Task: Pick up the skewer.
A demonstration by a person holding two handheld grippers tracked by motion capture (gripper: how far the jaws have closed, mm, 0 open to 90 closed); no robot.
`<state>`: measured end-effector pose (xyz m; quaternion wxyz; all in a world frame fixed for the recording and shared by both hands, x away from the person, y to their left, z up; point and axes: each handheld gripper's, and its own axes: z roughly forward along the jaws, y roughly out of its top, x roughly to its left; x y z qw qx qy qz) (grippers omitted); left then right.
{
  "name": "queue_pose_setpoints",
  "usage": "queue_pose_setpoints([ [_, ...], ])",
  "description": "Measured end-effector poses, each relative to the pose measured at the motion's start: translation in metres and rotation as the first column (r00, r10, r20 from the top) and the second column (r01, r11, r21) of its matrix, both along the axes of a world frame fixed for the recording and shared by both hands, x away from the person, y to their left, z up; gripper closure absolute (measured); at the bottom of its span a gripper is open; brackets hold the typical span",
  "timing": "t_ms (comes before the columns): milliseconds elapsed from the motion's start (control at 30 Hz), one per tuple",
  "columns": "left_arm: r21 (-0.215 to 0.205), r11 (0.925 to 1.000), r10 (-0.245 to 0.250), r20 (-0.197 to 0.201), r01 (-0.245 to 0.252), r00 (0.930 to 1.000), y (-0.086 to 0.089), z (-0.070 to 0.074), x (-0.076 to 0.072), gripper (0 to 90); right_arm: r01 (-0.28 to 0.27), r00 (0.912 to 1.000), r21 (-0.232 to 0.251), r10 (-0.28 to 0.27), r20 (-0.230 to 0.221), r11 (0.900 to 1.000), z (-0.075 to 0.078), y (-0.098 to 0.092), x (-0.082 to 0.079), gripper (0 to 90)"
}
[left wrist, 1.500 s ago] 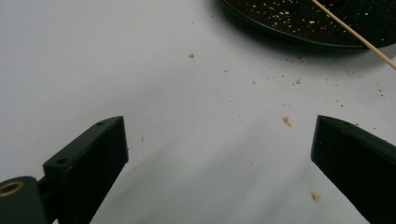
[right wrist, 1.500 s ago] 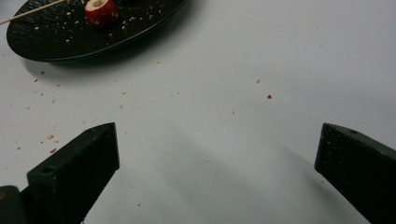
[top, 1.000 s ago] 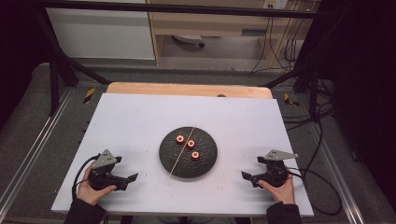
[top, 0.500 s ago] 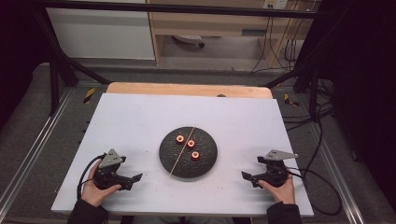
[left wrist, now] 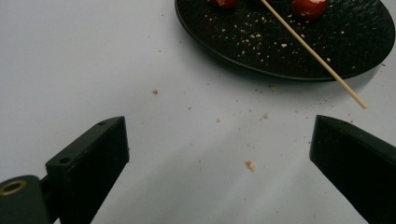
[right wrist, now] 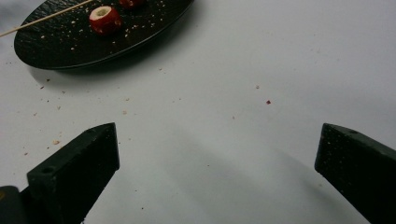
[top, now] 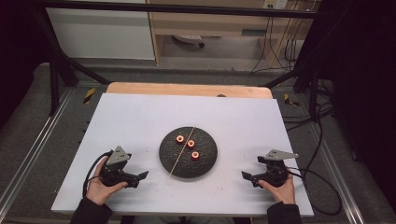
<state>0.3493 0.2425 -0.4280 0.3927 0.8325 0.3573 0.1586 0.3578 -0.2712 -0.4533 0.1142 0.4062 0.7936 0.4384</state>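
Left hand-held gripper [top: 140, 177], jaws spread, is sliding rightward toward the round black textured plate [top: 208, 161] — likely approaching the thin wooden skewer [top: 183, 150].

My left gripper [left wrist: 219, 154] hangs wide open over the white table [left wrist: 93, 60], crumbs scattered, a wooden skewer [left wrist: 314, 52] overhanging the black plate [left wrist: 261, 51] ahead.

White table [top: 140, 116], black plate [top: 170, 151] centred, crumbs, perhaps, around it.
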Motion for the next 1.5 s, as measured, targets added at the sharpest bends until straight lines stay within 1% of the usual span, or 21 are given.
queue_pose_setpoints([
  [33,0.001,1.0000,0.000,0.000,0.000,1.0000,-0.004,0.002,0.001,4.5,-0.001,1.0000,0.001,0.001,-0.001,1.000,0.000,0.000,0.000,0.7],
  [233,-0.003,0.9999,0.011,-0.001,-0.011,0.9999,-0.011,0.007,0.002,4.6,0.001,1.0000,0.000,-0.001,-0.004,1.000,0.001,0.000,0.000,0.7],
  [633,0.032,0.9994,0.009,0.006,-0.009,0.9999,-0.031,0.014,0.005,5.4,-0.001,1.0000,-0.008,0.001,-0.008,1.000,0.000,0.001,0.000,0.7],
  [933,0.053,0.9986,0.003,-0.007,-0.003,1.0000,-0.048,0.019,0.008,9.1,0.001,1.0000,-0.006,-0.001,-0.008,1.000,0.000,0.001,0.000,0.7],
  [1100,0.075,0.9972,-0.001,-0.012,0.002,0.9999,-0.061,0.022,0.011,11.7,-0.002,1.0000,-0.007,0.002,-0.006,1.000,0.000,0.001,0.000,0.7],
  [1233,0.072,0.9974,0.000,-0.023,0.002,0.9997,-0.069,0.023,0.015,14.5,-0.002,1.0000,-0.008,0.002,-0.007,1.000,0.000,0.001,0.001,0.7],
  [1400,0.079,0.9969,0.006,-0.034,-0.003,0.9994,-0.081,0.026,0.019,17.1,-0.002,1.0000,-0.008,0.001,-0.008,1.000,0.000,0.001,0.000,0.7],
  [1500,0.075,0.9971,0.015,-0.046,-0.011,0.9988,-0.088,0.028,0.022,21.2,-0.005,0.9999,-0.011,0.005,-0.010,1.000,0.000,0.001,0.001,0.7],
])
